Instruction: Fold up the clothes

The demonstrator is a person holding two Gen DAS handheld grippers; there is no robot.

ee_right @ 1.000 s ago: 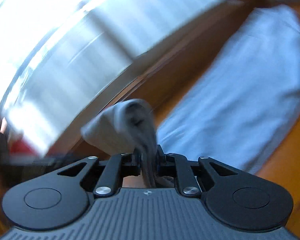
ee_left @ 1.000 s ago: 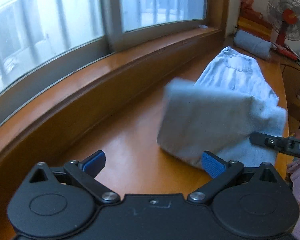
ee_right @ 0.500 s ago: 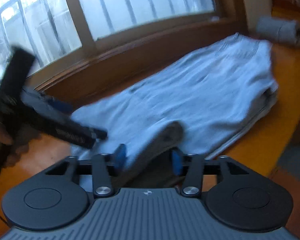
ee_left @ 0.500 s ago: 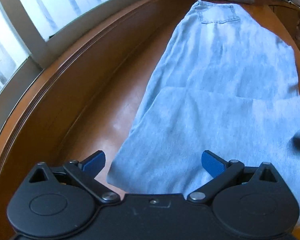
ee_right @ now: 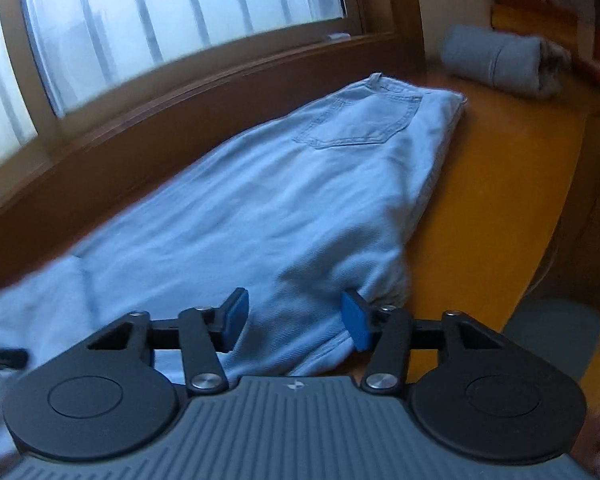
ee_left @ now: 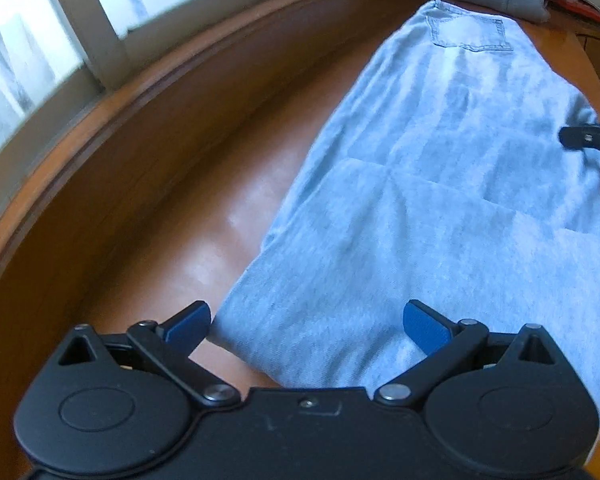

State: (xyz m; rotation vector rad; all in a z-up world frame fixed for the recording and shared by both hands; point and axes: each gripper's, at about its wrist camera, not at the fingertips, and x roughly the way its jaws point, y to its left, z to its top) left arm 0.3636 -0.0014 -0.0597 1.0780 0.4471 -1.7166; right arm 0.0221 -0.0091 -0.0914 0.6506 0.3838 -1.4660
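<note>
The light denim jeans [ee_left: 452,168] lie lengthwise on the wooden window ledge [ee_left: 204,216], waistband and back pocket [ee_right: 360,124] toward 12 o'clock. One fold appears complete: the leg ends lie doubled back over the thighs, their edge crossing the cloth at mid-length. Judged from this, at least one further fold toward the waistband remains.

The left gripper [ee_left: 306,320] hovers with jaws spread wide over the near folded corner, pinching nothing. The right gripper [ee_right: 296,316] has just been narrowing its jaws slightly; they stand apart, with cloth of the 3 o'clock side edge in view between the pads, not pinched.

Clearances: the raised window frame [ee_left: 112,92] borders the 9 o'clock side, with bare ledge between. The ledge drop-off runs close along 3 o'clock. A rolled grey garment [ee_right: 496,62] occupies 1 o'clock, beyond the waistband.
</note>
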